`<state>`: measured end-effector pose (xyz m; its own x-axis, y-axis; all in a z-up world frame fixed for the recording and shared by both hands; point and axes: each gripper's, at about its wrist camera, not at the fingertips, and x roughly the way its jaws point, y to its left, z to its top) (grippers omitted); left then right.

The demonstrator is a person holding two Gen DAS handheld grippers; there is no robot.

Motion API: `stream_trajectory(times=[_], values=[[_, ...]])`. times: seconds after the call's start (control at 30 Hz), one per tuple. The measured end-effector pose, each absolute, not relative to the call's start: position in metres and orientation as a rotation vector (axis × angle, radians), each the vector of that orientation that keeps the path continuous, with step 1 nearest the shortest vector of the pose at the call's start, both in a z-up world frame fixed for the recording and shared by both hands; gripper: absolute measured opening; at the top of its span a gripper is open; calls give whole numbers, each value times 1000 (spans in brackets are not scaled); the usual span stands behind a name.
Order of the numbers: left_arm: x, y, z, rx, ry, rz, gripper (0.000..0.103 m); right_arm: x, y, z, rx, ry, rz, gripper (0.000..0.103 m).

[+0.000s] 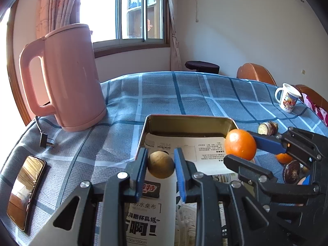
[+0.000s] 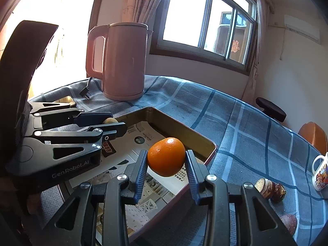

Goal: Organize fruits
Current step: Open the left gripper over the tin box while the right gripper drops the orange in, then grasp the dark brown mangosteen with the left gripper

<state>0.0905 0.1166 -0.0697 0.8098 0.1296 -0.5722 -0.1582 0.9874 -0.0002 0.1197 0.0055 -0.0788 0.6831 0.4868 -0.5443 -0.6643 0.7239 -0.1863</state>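
Left gripper (image 1: pixel 161 164): nearest the left wrist camera, pinched on a small brown fruit (image 1: pixel 161 164), blue pads (image 1: pixel 181 170) pressed to both of its sides. The fruit is held over the paper-lined tin (image 1: pixel 143 135), at its near left part; whether it touches the paper cannot be told.

Right gripper (image 2: pixel 166 160): closed on an orange (image 2: pixel 166 156), held clear above the tin's (image 2: pixel 180 129) right side. In the left wrist view the same orange (image 1: pixel 240 144) is seen at the tin's right rim, gripped from the right by the right gripper (image 1: pixel 242 149).

Tin: rectangular, gold inside, lined with printed sheets (image 1: pixel 184 145). It is set on a round table under a blue checked cloth (image 1: pixel 160 94).

Outside the tin, on the cloth to the right: a cut piece of dark-skinned fruit (image 2: pixel 268 187), a reddish round fruit (image 2: pixel 289 223) near the frame edge, and a second orange (image 1: pixel 284 157) partly hidden behind the right gripper's arms.

Also noted: a pink kettle (image 1: pixel 69 78) at the far left with its plug (image 1: pixel 46 142) lying loose on the cloth, a phone (image 1: pixel 25 190) at the near left edge, and a printed mug (image 1: pixel 288 97) at the far right. A window (image 1: pixel 141 10) is seen behind.
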Motion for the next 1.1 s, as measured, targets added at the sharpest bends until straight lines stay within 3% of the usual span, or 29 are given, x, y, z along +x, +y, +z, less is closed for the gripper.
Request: stream_trajectory(times=[0.23,0.3,0.33,0.37,0.5,0.63,1.1], values=[[91,115,-70,-36,607,168,31,124,13,-85,-425,533,662,42],[89,115,-69,-33,597,181,42,121,13,-84,-428,519,656,61],[88,115,-68,-35,589,186,52,119,12,-83,-425,509,658,63],[86,115,-67,-38,577,190,59,119,11,-82,-420,503,658,64],[78,115,-63,-63,521,187,60,116,-3,-77,-381,480,635,64],[66,110,-57,-88,468,182,67,103,-38,-70,-380,421,554,64],[72,4,-50,-10,493,-97,71,85,-193,-53,-116,393,241,64]])
